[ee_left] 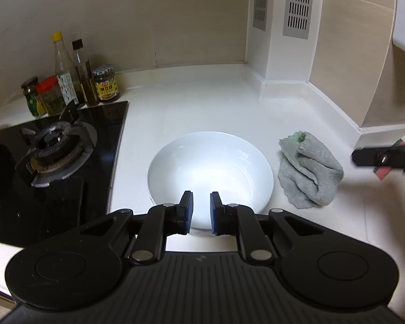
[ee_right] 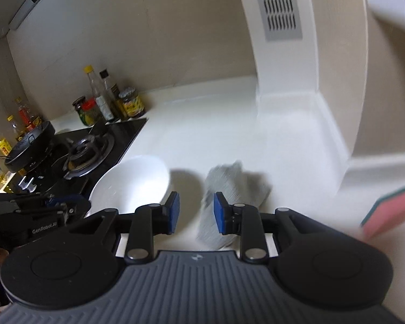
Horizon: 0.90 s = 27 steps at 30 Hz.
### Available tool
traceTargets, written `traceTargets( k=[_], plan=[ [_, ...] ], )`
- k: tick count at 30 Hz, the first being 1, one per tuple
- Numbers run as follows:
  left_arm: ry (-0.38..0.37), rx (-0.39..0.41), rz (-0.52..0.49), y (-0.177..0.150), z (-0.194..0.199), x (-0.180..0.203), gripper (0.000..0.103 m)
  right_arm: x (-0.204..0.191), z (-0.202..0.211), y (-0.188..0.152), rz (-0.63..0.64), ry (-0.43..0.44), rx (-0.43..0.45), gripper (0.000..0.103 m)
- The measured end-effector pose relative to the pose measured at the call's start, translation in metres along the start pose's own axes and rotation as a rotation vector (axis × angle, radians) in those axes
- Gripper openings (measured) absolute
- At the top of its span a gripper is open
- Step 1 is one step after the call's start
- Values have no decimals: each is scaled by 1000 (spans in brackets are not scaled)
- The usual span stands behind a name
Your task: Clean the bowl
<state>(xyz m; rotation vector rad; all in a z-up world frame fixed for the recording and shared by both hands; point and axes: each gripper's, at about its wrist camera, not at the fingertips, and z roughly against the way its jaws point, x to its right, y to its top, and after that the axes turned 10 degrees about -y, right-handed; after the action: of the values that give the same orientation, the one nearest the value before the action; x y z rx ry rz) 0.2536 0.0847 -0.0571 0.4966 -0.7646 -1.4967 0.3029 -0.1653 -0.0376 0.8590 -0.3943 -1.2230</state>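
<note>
Two tongs (ee_left: 201,210) (ee_right: 196,212) open w/ nothing held, glossy round bowl (ee_left: 210,167), fuzzy crumpled cloth (ee_left: 310,170).

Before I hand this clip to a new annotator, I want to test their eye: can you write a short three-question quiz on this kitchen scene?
1. True or false: the grey cloth lies inside the white bowl.
2. Which side of the bowl is the gas burner on in the left wrist view? A) left B) right C) behind it
3. Fill in: neither the left tongs nor the right tongs hold ____.

Key:
1. False; it lies on the counter beside the bowl.
2. A.
3. Anything; both pairs are open.
</note>
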Motion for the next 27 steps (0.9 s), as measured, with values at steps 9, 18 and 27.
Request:
traceTargets(
  k=[9,18,27],
  plan=[
    [-37,-35,35,-16,-2,-2,14,-19,11,-25,3,-52,-17,24],
    [-33,-26,68,-28,2,2,14,-28,24,-37,59,-94,-35,24],
    [14,-29,61,-35,9,14,15,-19,31,-39,80,-122,-9,24]
  ],
)
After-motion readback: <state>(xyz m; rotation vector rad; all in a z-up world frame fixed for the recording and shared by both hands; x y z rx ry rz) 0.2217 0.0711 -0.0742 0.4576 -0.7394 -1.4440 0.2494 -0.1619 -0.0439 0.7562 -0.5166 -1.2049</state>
